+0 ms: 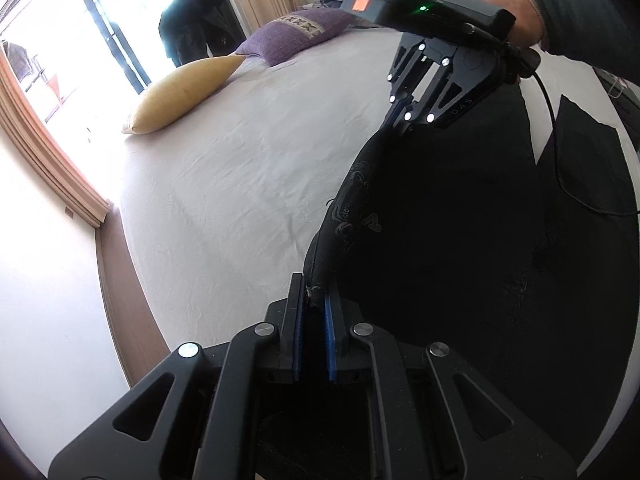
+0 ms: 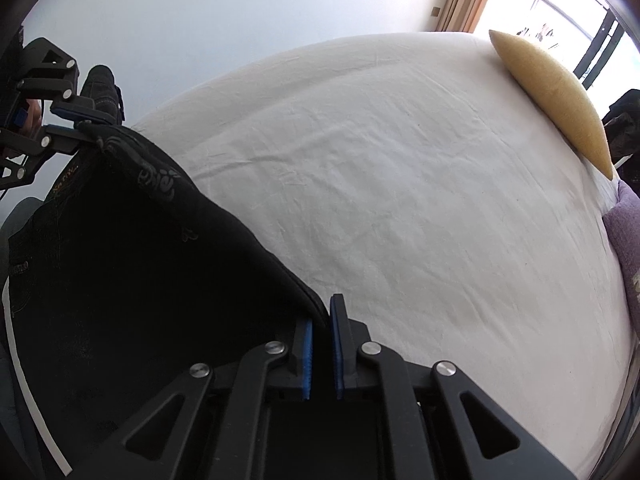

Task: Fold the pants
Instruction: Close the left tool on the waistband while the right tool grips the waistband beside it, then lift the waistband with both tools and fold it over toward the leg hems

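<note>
Black pants point(image 1: 460, 240) with pale embroidery along one edge hang lifted over a white bed sheet point(image 1: 248, 168). My left gripper point(image 1: 314, 292) is shut on one corner of the pants' edge. My right gripper point(image 1: 400, 120) is shut on the other end of that edge, farther up. In the right wrist view the pants point(image 2: 132, 264) stretch from my right gripper point(image 2: 322, 316) up to my left gripper point(image 2: 86, 122) at the upper left. The rest of the pants drapes down out of sight.
A yellow pillow point(image 1: 180, 96) and a purple cushion point(image 1: 292, 36) lie at the far side of the bed; both show in the right wrist view, yellow pillow point(image 2: 556, 100), purple cushion point(image 2: 624, 240). A window with curtains point(image 1: 60, 140) is to the left. A cable point(image 1: 560, 152) hangs from the right gripper.
</note>
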A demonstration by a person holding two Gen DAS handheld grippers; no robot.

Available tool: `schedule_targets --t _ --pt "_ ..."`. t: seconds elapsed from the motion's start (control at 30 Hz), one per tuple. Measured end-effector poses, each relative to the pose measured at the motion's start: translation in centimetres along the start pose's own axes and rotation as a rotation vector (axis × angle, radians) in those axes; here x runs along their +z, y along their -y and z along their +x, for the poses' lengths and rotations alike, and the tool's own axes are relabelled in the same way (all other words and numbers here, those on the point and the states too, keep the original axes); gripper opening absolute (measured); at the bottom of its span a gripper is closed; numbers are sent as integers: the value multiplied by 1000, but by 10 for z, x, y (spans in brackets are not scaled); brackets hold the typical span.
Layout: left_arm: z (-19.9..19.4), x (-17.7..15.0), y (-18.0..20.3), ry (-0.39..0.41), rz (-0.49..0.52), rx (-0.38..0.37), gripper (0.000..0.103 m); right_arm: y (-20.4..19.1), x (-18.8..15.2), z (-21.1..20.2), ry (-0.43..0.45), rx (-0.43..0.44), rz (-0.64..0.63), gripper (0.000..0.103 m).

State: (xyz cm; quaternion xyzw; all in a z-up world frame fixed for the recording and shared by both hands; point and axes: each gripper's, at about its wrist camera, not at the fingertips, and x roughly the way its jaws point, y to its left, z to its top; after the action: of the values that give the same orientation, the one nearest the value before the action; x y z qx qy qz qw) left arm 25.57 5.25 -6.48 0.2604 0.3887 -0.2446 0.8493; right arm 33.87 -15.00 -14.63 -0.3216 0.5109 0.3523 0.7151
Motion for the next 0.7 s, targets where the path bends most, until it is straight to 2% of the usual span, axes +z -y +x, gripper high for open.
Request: schedule_targets --t 0.2,0.37,0.53,0.7 --pt "-13 -5 9 10 -70 6 7 -26 -13 -26 73 -93 48 4" --pt "-33 -19 29 21 -110 -12 7 -47 -31 -49 156 -146 138 4" --pt "-51 -37 56 23 -141 -32 7 -74 -47 -55 217 -125 260 4" --pt "-71 -64 86 14 -126 -55 7 -120 -71 -52 204 -70 253 4"
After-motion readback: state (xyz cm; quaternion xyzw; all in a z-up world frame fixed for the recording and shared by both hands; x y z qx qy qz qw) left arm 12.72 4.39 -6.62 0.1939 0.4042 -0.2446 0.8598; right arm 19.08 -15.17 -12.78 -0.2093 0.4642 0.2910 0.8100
